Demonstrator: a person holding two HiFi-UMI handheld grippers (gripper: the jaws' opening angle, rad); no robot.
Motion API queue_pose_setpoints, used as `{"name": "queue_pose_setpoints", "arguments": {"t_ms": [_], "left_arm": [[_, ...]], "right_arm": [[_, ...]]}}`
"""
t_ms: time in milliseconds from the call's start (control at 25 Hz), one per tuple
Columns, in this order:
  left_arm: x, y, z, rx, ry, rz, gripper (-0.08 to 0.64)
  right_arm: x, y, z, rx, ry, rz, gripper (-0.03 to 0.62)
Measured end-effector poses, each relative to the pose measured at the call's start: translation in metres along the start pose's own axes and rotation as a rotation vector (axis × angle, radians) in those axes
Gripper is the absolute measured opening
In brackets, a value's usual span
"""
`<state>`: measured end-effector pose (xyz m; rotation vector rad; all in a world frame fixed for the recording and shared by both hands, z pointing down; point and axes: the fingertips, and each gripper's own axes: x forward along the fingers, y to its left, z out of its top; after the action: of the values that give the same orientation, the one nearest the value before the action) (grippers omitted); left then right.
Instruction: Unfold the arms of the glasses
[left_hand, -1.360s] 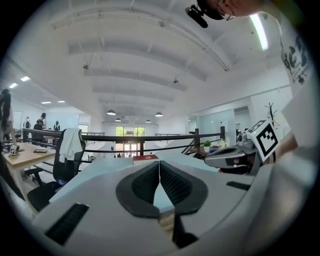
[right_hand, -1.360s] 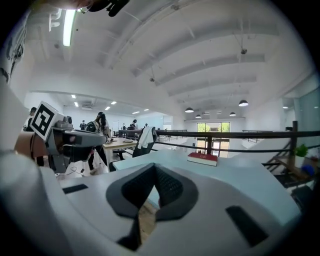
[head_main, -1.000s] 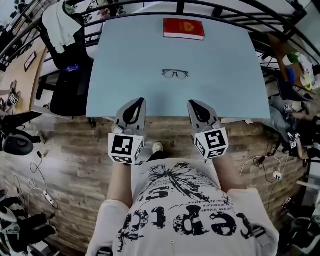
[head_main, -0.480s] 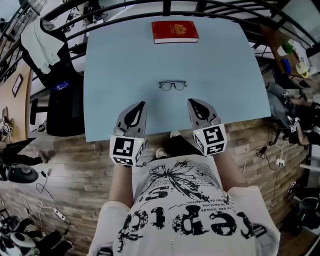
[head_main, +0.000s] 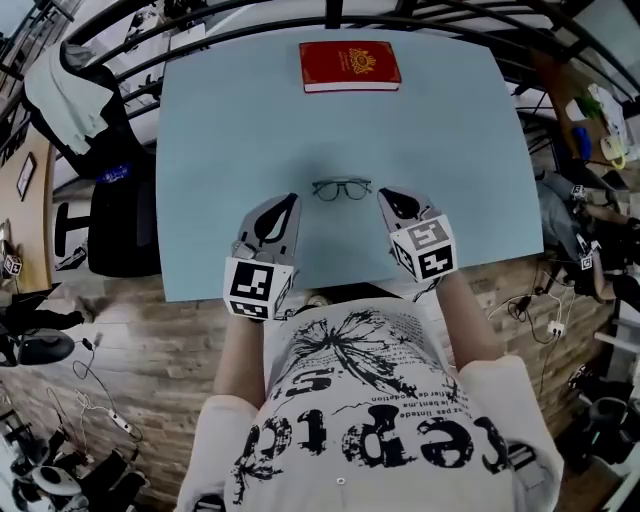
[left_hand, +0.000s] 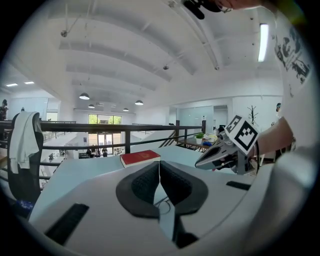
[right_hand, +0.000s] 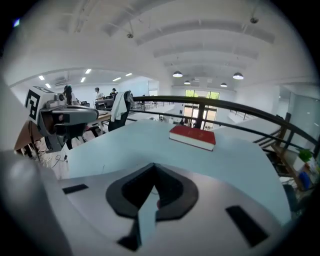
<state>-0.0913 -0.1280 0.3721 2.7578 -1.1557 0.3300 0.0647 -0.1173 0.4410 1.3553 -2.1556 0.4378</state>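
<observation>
A pair of dark thin-framed glasses (head_main: 341, 188) lies folded on the light blue table (head_main: 230, 120), lenses toward me. My left gripper (head_main: 291, 200) is shut and empty, its tips just left of the glasses. My right gripper (head_main: 386, 194) is also shut and empty, its tips just right of the frame. Neither touches the glasses. In the left gripper view a bit of the frame (left_hand: 162, 203) shows below the closed jaws, and the right gripper (left_hand: 200, 163) appears at the right. In the right gripper view the glasses are almost hidden behind the jaws.
A red book (head_main: 349, 65) lies at the table's far edge, also seen as the red book (left_hand: 140, 158) and the red book (right_hand: 192, 137). A black railing (head_main: 330, 15) runs behind the table. A chair with a white garment (head_main: 85, 100) stands left; clutter sits at the right.
Both grippers have moved forward over the table's near edge and now flank the glasses. The jaws have stayed shut. The glasses have not moved on the table.
</observation>
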Motion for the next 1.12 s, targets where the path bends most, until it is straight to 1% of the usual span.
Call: {"name": "queue_pose_setpoints", "arguments": {"t_ms": [80,160,240,320,360,440,560,720,880,1120], "left_arm": [[0.015,0.005,-0.009,-0.007,0.01,0.002,0.02],[0.028,0.012,-0.019,-0.028,0.027,0.011,0.02],[0.039,0.015,-0.031,-0.051,0.053,0.018,0.02],[0.048,0.017,-0.041,-0.063,0.076,0.022,0.02],[0.053,0.018,-0.046,-0.066,0.086,0.022,0.02],[0.061,0.02,-0.056,-0.065,0.109,0.017,0.02],[0.071,0.022,-0.069,-0.057,0.148,0.007,0.02],[0.084,0.02,-0.076,-0.05,0.183,-0.009,0.02],[0.094,0.02,-0.079,-0.052,0.198,-0.017,0.02],[0.103,0.019,-0.086,-0.055,0.223,-0.008,0.02]], "right_arm": [[0.019,-0.008,-0.016,-0.017,0.098,0.053,0.011],[0.037,-0.014,-0.031,-0.077,0.199,0.109,0.011],[0.05,-0.019,-0.044,-0.17,0.285,0.156,0.016],[0.061,-0.024,-0.053,-0.278,0.356,0.203,0.055],[0.067,-0.026,-0.056,-0.331,0.383,0.226,0.063],[0.078,-0.031,-0.059,-0.416,0.424,0.268,0.066],[0.094,-0.035,-0.067,-0.509,0.475,0.333,0.072],[0.108,-0.035,-0.082,-0.637,0.546,0.429,0.084],[0.118,-0.034,-0.091,-0.713,0.593,0.495,0.084],[0.129,-0.032,-0.102,-0.78,0.633,0.559,0.082]]}}
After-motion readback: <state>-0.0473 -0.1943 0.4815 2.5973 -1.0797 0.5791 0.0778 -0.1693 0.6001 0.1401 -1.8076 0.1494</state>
